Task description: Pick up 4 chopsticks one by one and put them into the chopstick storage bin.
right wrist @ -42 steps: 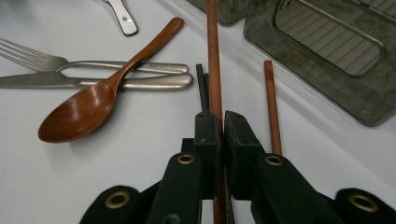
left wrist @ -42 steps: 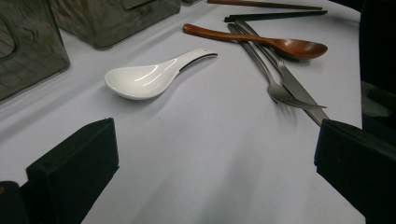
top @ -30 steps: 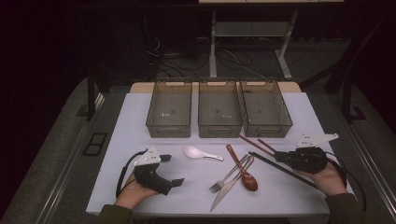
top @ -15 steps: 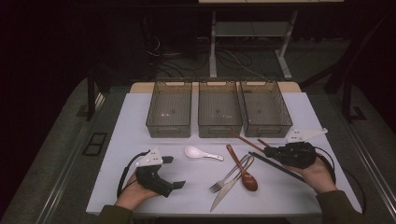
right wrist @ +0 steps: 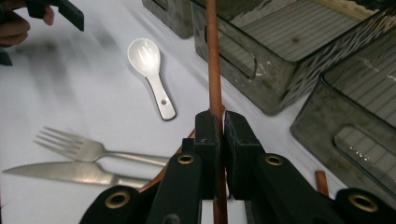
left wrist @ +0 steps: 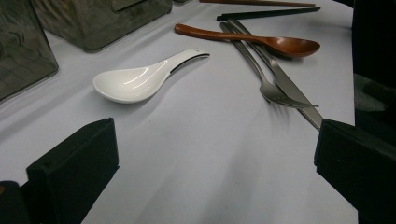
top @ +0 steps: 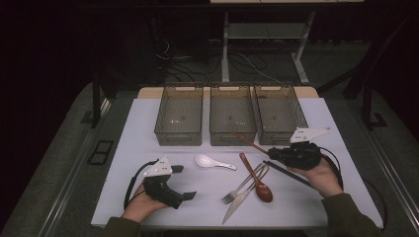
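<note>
Brown chopstick [right wrist: 215,70] cut off by top edge; lower end hidden behind fingers [right wrist: 208,135].

No legible text, label, brand mark, number or sign appears on any item in the views.

A white spoon [top: 213,162], fork [top: 242,185], knife [top: 243,199] and three bins [top: 179,121] sit idle.
</note>
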